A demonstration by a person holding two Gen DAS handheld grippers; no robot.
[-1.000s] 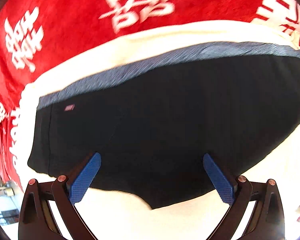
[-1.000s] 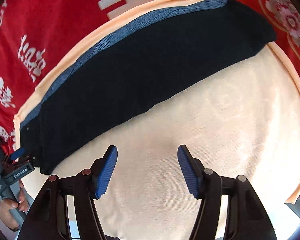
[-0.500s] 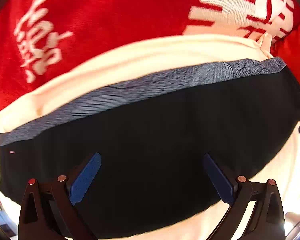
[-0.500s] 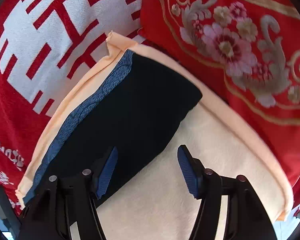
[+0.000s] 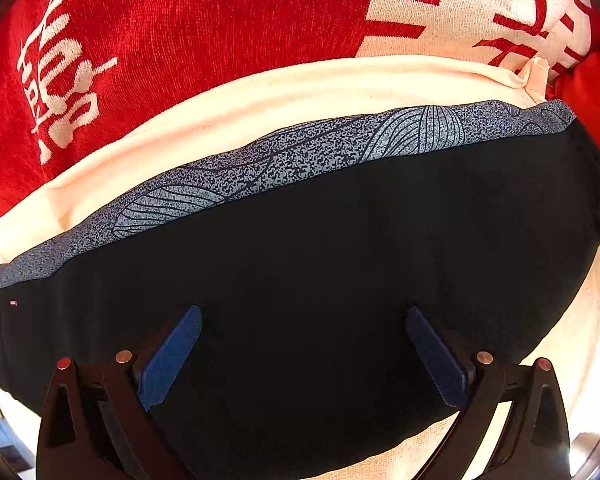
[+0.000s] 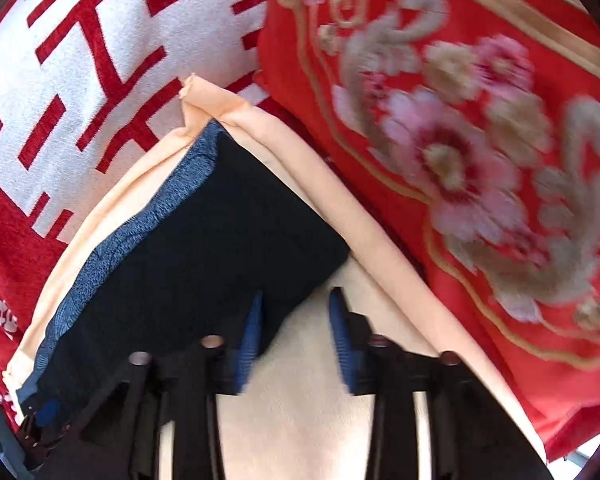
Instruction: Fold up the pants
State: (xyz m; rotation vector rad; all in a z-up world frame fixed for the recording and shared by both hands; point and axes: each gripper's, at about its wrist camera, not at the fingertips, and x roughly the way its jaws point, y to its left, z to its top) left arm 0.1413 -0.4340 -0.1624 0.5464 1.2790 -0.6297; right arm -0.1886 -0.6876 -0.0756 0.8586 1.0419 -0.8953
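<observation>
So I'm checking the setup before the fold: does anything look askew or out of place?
Nothing much. The black pants with the grey patterned waistband lie flat on the cream cloth. Only that cloth's far corner is puckered upward over the red and white blanket.

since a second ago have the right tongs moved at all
Yes. The right tongs swung right along the black pants, from cream cloth near the middle to the pants' end corner, and narrowed.

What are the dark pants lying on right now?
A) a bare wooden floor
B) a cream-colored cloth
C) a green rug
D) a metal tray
B: the pants lie flat on a cream cloth that shows on all sides of them, with red patterned fabric beyond.
</observation>
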